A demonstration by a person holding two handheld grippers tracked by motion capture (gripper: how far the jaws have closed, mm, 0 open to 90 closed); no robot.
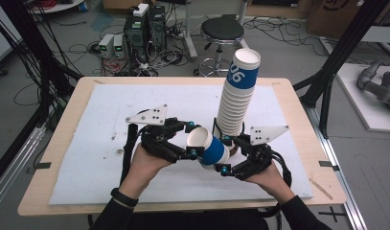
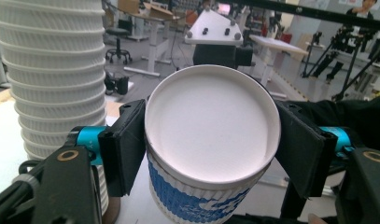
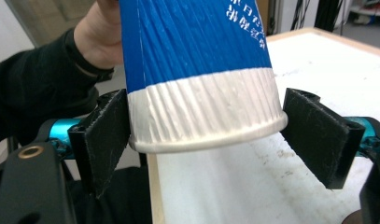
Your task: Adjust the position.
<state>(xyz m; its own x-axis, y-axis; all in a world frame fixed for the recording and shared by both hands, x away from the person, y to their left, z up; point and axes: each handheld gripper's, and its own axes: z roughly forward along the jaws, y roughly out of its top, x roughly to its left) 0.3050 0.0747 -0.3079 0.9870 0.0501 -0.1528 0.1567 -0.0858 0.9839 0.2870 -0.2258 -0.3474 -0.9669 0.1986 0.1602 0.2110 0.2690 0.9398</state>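
**Cup held between two grippers beside the stack**

Cup first: a blue-and-white ribbed paper cup (image 1: 208,148) lies nearly on its side in the air above the white foam mat (image 1: 101,143), between both tools. The left gripper (image 2: 211,149) has its black padded jaws pressed on either side of one end, where a flat white disc ringed by a rolled edge faces its camera; whether that disc is the base or a closed mouth I cannot tell. In the right gripper view the other end of the cup hangs between the right gripper (image 3: 211,140) jaws: one pad touches the white ribbed band, the other stands a little off it, so these jaws look part open, not clamping.

My reading is that the cup is being passed from one tool to the other, or pulled free, with the left one bearing it while the right one lines up around the rim.

Just behind the right gripper stands a tall stack of nested white paper cups (image 1: 235,103), topped by a blue-banded one and leaning slightly. It is the nearest obstacle; a sideways swing of either tool could knock it over.

The mat rests on a pale wooden table (image 1: 58,148). Beyond it sit a black round stool (image 1: 222,29) and computer boxes with cables (image 1: 144,28) on the floor, well apart from the work.
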